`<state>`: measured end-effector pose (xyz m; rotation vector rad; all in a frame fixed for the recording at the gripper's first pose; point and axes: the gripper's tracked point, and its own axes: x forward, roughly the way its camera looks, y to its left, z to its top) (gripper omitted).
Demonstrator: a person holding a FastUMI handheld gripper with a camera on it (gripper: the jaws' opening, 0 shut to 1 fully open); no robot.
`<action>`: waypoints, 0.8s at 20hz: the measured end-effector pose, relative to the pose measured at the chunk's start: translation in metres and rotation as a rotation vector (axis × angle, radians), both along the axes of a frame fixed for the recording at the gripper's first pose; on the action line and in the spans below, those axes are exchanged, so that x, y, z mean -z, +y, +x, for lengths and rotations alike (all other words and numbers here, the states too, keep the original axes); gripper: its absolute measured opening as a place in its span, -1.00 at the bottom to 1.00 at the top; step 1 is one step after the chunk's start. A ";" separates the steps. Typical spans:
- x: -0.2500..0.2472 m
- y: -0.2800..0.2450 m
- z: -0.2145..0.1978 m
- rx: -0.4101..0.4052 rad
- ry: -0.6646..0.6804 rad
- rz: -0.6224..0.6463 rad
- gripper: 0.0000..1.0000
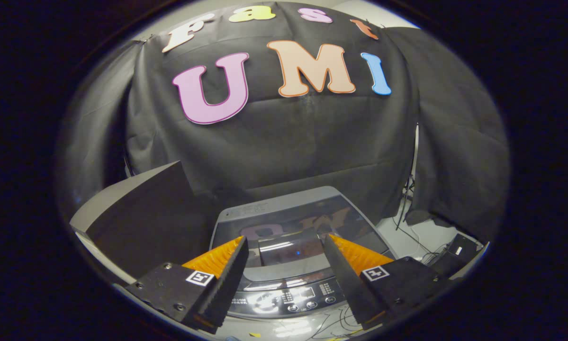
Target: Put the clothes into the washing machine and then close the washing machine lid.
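Fingers (pixel 236 258) spread wide with nothing between them, so we carry no load. Gripper (pixel 286 244) hangs above and in front of the washing machine (pixel 246 213), tilted down so the lid (pixel 288 227) sits in the gap between the fingertips.

Lid lies flat and looks closed; its dark glass reflects the booth wall, so we can't see into the drum. Control panel (pixel 293 296) runs along the near edge, between the finger bases, lit buttons facing us. That puts the hinge at the far side, our guess.

Clothes: none that we can pick out from here. A dark box-like block (pixel 141 218) stands just beside the machine on the left; cables (pixel 416 237) trail on the floor to the right.

Our read: either the job is finished or it hasn't started, and we can't tell which. Wide fingers fit a release or an approach equally well.
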<state>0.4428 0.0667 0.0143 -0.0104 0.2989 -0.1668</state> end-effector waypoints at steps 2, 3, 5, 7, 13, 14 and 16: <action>0.002 -0.001 -0.008 -0.010 0.004 -0.025 0.96; 0.001 0.001 -0.013 -0.017 -0.011 -0.034 0.95; 0.000 0.003 -0.021 -0.035 -0.026 -0.046 0.95; 0.003 0.004 -0.033 -0.042 -0.032 -0.073 0.95; -0.014 0.022 -0.066 -0.099 -0.126 -0.035 0.95; -0.021 0.023 -0.072 -0.105 -0.153 -0.044 0.95; -0.030 0.029 -0.084 -0.126 -0.193 -0.060 0.95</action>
